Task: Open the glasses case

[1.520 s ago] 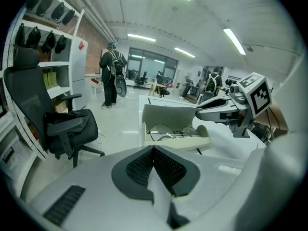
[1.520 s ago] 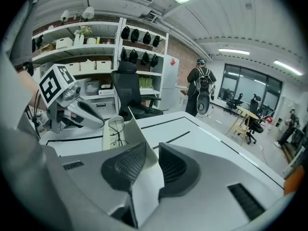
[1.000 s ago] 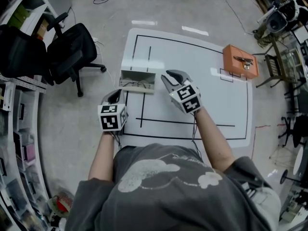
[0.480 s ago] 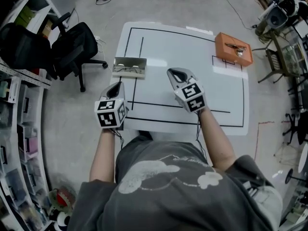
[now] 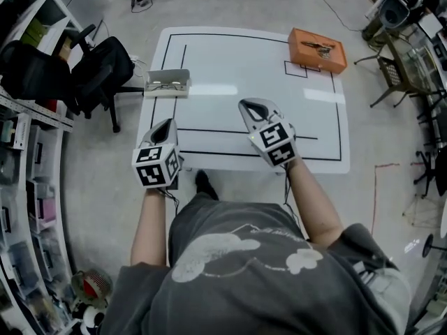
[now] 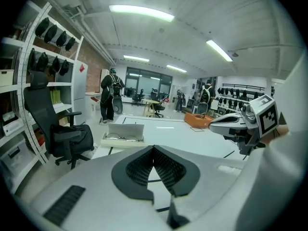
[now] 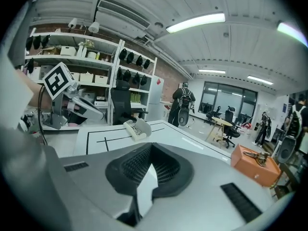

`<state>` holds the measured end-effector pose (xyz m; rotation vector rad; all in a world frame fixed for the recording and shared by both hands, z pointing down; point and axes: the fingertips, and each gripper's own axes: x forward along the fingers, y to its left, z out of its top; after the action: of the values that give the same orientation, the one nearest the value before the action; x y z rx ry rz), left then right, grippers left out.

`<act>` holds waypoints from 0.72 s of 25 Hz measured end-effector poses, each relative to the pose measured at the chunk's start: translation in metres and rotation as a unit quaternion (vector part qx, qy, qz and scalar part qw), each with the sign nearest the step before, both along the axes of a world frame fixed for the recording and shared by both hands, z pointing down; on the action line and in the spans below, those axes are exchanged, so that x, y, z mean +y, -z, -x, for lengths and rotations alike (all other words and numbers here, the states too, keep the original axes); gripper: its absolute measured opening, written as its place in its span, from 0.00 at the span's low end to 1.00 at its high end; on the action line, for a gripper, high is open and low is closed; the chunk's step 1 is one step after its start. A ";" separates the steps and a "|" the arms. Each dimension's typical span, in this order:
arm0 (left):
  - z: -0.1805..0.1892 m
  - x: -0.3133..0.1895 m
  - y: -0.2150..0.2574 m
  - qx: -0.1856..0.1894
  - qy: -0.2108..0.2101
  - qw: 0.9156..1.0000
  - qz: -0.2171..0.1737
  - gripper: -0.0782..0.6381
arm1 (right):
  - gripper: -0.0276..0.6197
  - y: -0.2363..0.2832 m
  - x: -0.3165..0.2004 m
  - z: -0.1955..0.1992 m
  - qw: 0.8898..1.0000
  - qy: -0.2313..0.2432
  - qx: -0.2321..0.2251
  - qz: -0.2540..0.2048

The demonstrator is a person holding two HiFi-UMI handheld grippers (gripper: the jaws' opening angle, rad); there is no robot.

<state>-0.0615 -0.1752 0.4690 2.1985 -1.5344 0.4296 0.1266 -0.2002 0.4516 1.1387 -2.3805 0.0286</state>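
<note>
Glossy white table (image 5: 244, 68) | rectangular grey glasses case (image 5: 167, 83) open | orange box (image 5: 318, 50)

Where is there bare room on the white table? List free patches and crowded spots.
The middle of the table is bare, from the open glasses case at its left edge to the orange box at the far right corner. The near right corner is free too. Crowded only by the front edge, under the right gripper.
</note>
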 end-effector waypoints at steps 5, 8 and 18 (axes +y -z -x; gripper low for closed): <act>-0.032 0.036 0.011 0.002 -0.006 1.000 -0.012 0.11 | 0.04 0.002 0.042 -0.028 1.000 -0.001 0.003 -0.004; -0.050 0.062 0.016 0.002 -0.013 1.000 -0.018 0.11 | 0.04 0.001 0.071 -0.040 1.000 0.008 0.009 -0.005; -0.088 0.148 0.018 0.015 -0.012 1.000 -0.009 0.11 | 0.04 -0.006 0.154 -0.065 1.000 0.011 -0.018 0.013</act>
<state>0.0260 -0.0270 0.4514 2.2287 -1.5023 0.3906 0.1916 -0.0460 0.4580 1.1090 -2.4158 0.0730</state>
